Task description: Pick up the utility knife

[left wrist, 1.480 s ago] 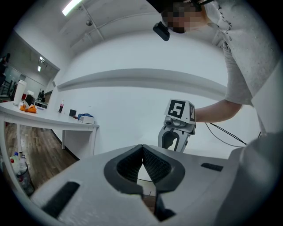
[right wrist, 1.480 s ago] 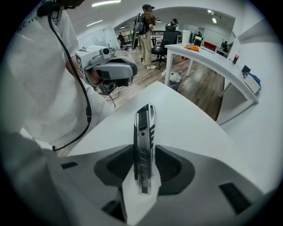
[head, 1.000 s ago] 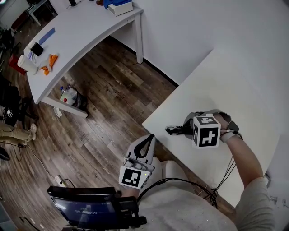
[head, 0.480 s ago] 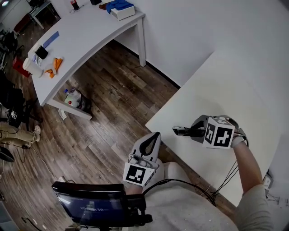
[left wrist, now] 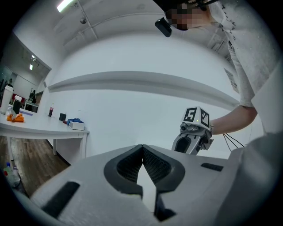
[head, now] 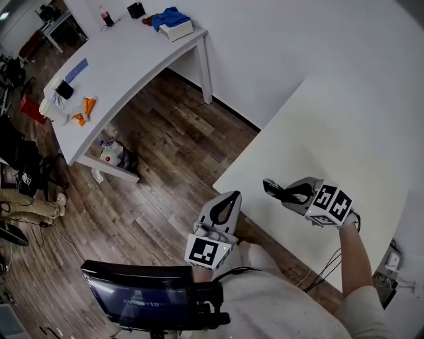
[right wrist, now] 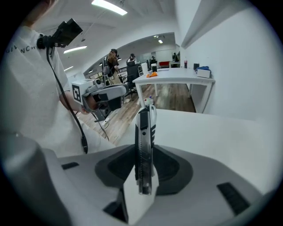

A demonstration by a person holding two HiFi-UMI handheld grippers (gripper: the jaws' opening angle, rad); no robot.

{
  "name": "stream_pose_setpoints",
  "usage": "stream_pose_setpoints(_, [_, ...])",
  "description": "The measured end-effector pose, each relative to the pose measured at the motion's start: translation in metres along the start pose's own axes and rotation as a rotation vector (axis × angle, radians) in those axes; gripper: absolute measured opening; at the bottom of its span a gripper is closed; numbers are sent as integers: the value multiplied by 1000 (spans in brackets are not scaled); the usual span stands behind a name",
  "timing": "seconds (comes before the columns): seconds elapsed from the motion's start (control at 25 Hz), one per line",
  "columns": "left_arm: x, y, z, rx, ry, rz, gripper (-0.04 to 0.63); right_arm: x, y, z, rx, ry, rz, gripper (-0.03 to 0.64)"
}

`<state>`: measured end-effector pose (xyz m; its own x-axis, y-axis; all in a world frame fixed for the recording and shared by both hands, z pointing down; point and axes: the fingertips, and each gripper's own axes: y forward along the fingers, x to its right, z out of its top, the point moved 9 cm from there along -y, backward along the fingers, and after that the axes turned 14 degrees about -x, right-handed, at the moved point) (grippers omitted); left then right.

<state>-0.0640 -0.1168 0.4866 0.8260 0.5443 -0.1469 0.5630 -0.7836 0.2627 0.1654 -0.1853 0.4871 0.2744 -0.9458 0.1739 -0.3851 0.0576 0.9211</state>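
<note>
Head view: knife [head: 270, 187] in right gripper [head: 283, 192]

Bright, even light from ceiling strips [right wrist: 108, 6]; soft shadows, fisheye-warped edges, black corners.

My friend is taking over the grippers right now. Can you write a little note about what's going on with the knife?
Left gripper: shut and empty, held off the near edge of the white table.
Right gripper: shut on the utility knife, gripped by its flat sides, one end sticking out past the jaws.
Done: the knife is gripped and looks lifted clear of the table.
Left: nothing much; the pick-up seems complete. Hold it firmly and mind the end that sticks out.
</note>
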Motion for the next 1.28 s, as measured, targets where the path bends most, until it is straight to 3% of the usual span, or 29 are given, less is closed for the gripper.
stream_pose_setpoints(0.44, [17, -2, 54, -2, 41, -59, 8, -31, -51, 1, 380, 308, 20, 127])
stream_pose_setpoints(0.92, [22, -1, 83, 44, 78, -91, 8, -54, -98, -7, 701, 467, -52, 127])
stream_pose_setpoints(1.28, [29, 3, 100, 75, 103, -107, 8, -69, -131, 0, 854, 464, -106, 127])
